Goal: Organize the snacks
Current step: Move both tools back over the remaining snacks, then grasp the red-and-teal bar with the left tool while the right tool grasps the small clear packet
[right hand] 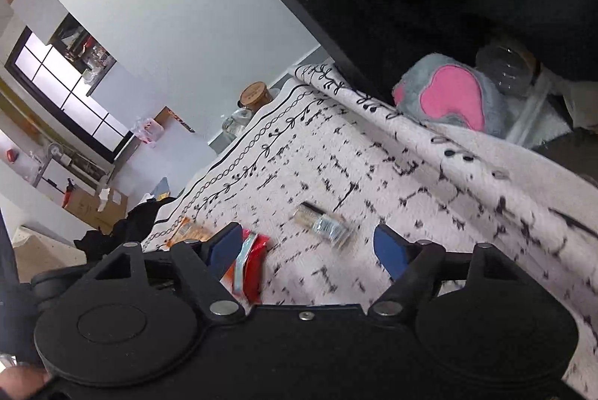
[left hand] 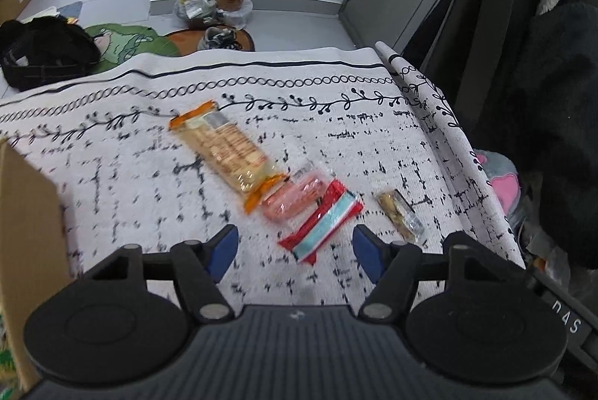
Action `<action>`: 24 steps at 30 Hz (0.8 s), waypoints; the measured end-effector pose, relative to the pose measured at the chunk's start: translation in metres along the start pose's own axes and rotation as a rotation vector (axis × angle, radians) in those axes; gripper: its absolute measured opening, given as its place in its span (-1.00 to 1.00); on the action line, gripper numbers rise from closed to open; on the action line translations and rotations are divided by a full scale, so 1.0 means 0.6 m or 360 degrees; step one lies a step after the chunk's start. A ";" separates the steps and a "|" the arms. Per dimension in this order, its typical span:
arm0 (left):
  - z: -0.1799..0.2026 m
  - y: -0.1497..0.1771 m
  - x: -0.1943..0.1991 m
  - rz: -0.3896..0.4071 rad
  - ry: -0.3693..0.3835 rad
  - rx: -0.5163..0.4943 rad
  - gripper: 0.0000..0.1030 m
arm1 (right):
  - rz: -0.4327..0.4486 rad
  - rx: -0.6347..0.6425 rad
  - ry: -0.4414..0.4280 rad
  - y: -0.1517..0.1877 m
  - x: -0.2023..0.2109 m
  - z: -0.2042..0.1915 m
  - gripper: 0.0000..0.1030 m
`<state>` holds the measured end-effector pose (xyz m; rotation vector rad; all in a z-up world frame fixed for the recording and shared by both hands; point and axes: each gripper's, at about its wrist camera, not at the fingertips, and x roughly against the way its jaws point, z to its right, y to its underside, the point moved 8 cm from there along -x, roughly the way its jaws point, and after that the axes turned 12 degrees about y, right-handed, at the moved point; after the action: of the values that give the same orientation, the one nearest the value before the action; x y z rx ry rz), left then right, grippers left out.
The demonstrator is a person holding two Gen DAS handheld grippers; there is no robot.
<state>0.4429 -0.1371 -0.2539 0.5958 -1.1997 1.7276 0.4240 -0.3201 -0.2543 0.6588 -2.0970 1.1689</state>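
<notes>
Snacks lie in a loose diagonal line on a white rug printed with black marks and a vine border. In the left wrist view the long cracker pack with orange ends lies farthest out, toward 11 o'clock from the left gripper. Its near end touches a pink wrapped snack, and that one overlaps a red packet with a pale blue stripe, which sits right ahead at 12 o'clock, between the two blue pads. A small nut bar in clear wrap lies apart at 1 o'clock, just beyond the right-hand pad. The left gripper hovers with its jaws spread wide and nothing between them. A cardboard box stands at 9 o'clock, at the frame's edge.

In the right wrist view the right gripper is also spread wide and holds nothing. The nut bar lies at 12 o'clock, just past the fingertips, and the red packet lies at 10 o'clock beside the left-hand pad. A grey and pink plush toy rests off the rug's far edge at 1 o'clock.
</notes>
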 end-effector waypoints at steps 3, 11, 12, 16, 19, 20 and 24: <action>0.004 -0.005 -0.025 -0.0028 0.0037 -0.0014 0.17 | -0.0029 -0.0042 0.0010 -0.002 -0.016 0.009 0.38; 0.022 0.005 -0.085 -0.0100 0.0070 -0.0065 -0.09 | -0.0081 -0.0052 -0.0010 -0.005 -0.041 0.009 0.27; 0.022 0.007 -0.091 -0.0108 0.0058 -0.0064 -0.11 | -0.0087 -0.0055 -0.0012 -0.005 -0.043 0.008 0.25; 0.018 0.012 -0.105 -0.0134 0.0026 -0.0062 -0.23 | -0.0096 -0.0033 -0.0021 -0.003 -0.046 0.003 0.21; 0.010 0.016 -0.109 -0.0146 0.0023 -0.0013 -0.49 | -0.0075 -0.0019 -0.0002 -0.011 -0.053 0.000 0.21; 0.009 0.017 -0.107 -0.0149 0.0009 -0.0014 -0.60 | -0.0064 -0.0026 -0.0012 -0.016 -0.055 -0.001 0.21; 0.006 0.019 -0.093 -0.0157 0.0001 0.0015 -0.63 | -0.0046 0.0006 -0.0029 -0.021 -0.064 -0.014 0.21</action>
<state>0.4579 -0.1645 -0.3016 0.6493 -1.1433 1.6509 0.4608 -0.3144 -0.2721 0.7018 -2.0937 1.1556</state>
